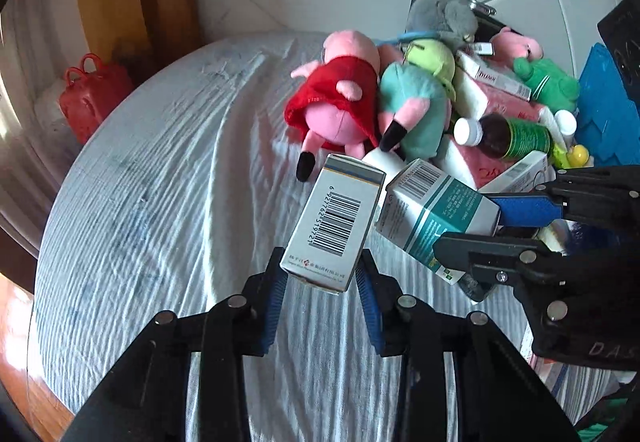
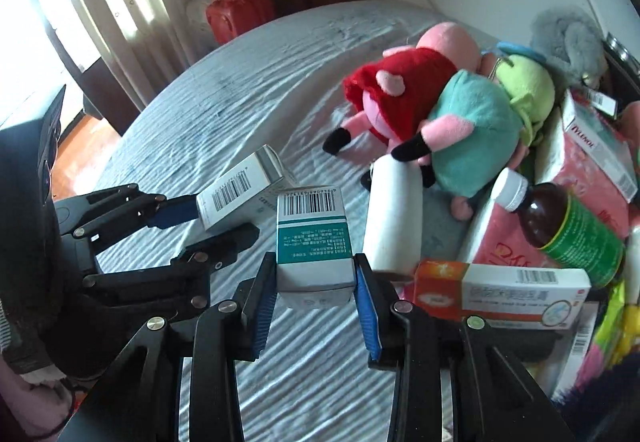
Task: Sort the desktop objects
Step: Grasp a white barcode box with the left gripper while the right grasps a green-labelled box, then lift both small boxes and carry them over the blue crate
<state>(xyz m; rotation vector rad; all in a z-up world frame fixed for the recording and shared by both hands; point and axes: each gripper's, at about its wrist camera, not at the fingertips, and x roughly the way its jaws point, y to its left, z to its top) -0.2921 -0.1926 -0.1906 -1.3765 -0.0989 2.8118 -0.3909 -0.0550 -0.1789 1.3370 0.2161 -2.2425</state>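
My left gripper (image 1: 320,278) is shut on a white and grey medicine box (image 1: 332,230) with a barcode, held above the striped tablecloth (image 1: 160,182). My right gripper (image 2: 316,282) is shut on a white and teal medicine box (image 2: 314,242). Both boxes hang side by side; the teal box (image 1: 432,210) shows right of the grey one in the left wrist view, and the grey box (image 2: 240,190) shows left in the right wrist view. The right gripper (image 1: 468,230) also appears in the left wrist view.
A pile lies at the right: pig plush in red dress (image 2: 404,90), plush in teal (image 2: 480,130), grey plush (image 2: 568,42), brown bottle (image 2: 560,226), orange box (image 2: 500,294), white cylinder (image 2: 394,214), pink packs (image 2: 592,170). A red bag (image 2: 236,12) stands beyond the table.
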